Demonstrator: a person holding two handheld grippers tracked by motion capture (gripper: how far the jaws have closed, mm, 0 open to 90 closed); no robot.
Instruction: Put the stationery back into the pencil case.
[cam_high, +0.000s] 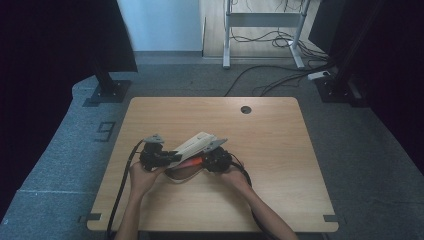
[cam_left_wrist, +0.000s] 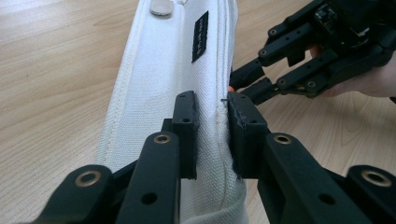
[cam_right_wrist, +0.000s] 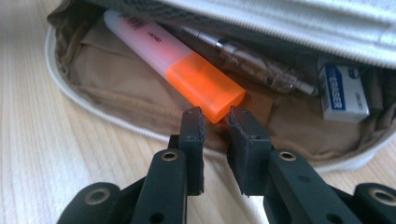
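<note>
Between the two grippers, low on the near half of the counter (cam_high: 280, 150), lies a white pouch (cam_high: 192, 145), unzipped along the side facing the right gripper (cam_right_wrist: 215, 117).

Left gripper (cam_left_wrist: 211, 122): jaws pinched shut on the pouch's upper seam, fabric bunched between the pads. Judged purpose: hold the flap up and keep the pouch from sliding, so the mouth stays open for the other hand.

Right gripper: level at the mouth, jaws nearly closed at the tip of the highlighter's orange cap (cam_right_wrist: 205, 88). Highlighter (cam_right_wrist: 159, 51) lies slanted inside on the tan lining, cap end nearest the gripper, white body running away and left. Pads look to be at the cap's corner; whether they actually press it I can't tell from this angle.

Beyond the gripper, right of the highlighter: a clear pen (cam_right_wrist: 247, 60), then an eraser (cam_right_wrist: 343, 93) at far right under the raised flap.
</note>
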